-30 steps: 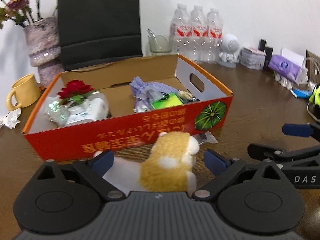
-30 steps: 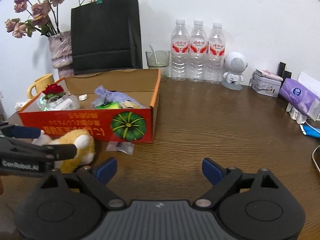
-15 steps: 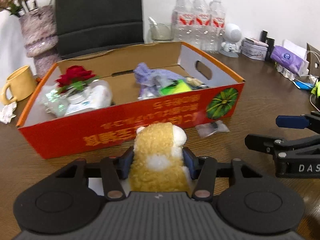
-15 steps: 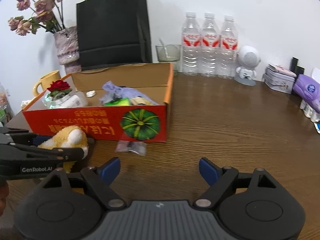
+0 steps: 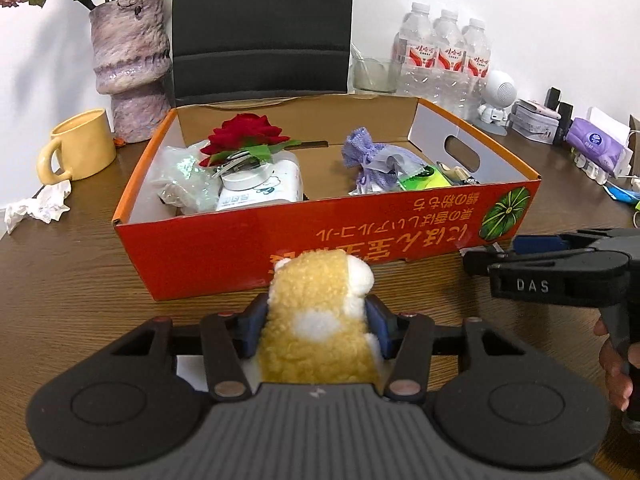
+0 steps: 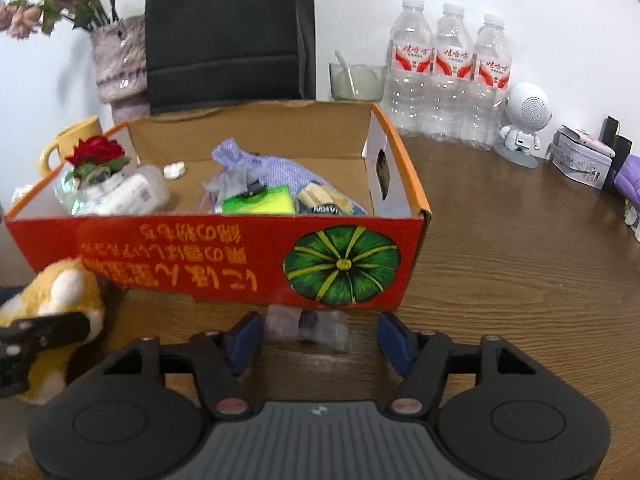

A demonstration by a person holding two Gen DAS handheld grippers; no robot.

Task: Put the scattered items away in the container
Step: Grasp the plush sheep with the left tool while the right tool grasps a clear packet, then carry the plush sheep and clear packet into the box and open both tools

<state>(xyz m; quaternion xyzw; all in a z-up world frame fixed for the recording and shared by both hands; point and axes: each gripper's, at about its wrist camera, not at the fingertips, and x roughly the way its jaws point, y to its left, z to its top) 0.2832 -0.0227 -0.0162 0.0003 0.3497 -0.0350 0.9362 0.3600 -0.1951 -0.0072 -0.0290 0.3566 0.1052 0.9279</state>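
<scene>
My left gripper (image 5: 316,328) is shut on a yellow and white plush toy (image 5: 320,320) and holds it in front of the orange cardboard box (image 5: 360,236). The toy also shows in the right wrist view (image 6: 56,304), at the far left. My right gripper (image 6: 320,338) is open, its jaws on either side of a small clear plastic packet (image 6: 308,326) that lies on the table against the box's front wall (image 6: 200,256). The box holds a red rose (image 5: 244,136), a white bottle (image 5: 260,192), a purple pouch (image 6: 256,172) and a green packet (image 6: 260,202).
A yellow mug (image 5: 76,148), a crumpled tissue (image 5: 38,206) and a purple vase (image 5: 130,64) stand left of the box. A black bag (image 5: 260,28) is behind it. Water bottles (image 6: 452,76), a white robot figure (image 6: 524,120), tins and a purple pack (image 5: 596,148) lie right.
My left gripper closed on the plush toy and lifted it. My right gripper moved forward and left to the box front, bringing the plastic packet between its jaws.
</scene>
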